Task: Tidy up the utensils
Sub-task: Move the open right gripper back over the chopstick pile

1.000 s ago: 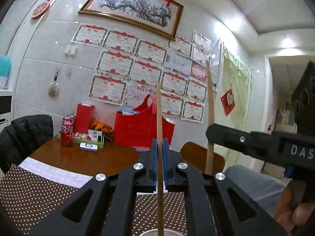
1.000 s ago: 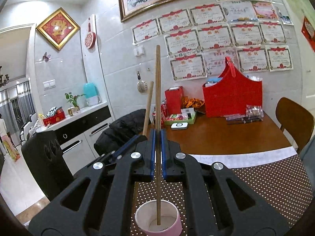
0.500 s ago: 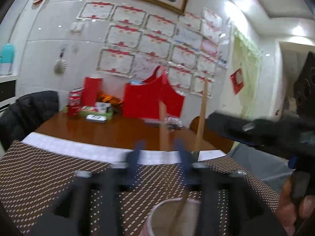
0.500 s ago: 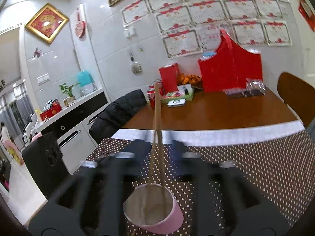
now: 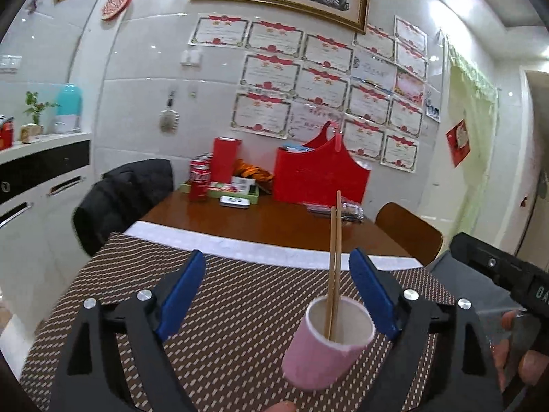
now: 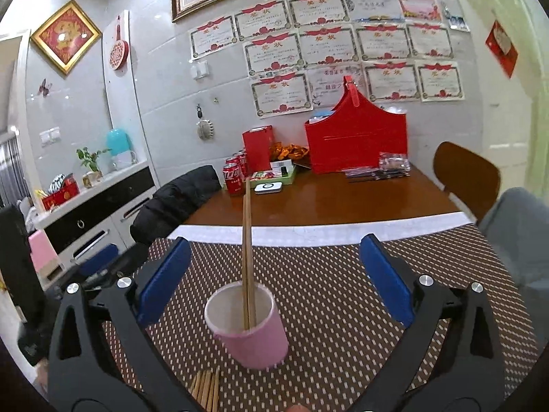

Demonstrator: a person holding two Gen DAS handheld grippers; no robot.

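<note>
While both our grippers are opening, two chopsticks [image 5: 334, 261] are standing side by side in the pink cup [image 5: 326, 350], leaning on its far rim. Our left gripper [image 5: 278, 285] is spreading its blue pads wide, gripping nothing; the cup is sitting low between them, nearer the right pad, untouched. Our right gripper [image 6: 274, 274] is also widening, its pads well clear of the cup [image 6: 252, 329] and chopsticks [image 6: 247, 257] centred between them. We are seeing more chopsticks [image 6: 206, 386] lying on the dotted mat [image 6: 326, 274] just in front of the cup.
</note>
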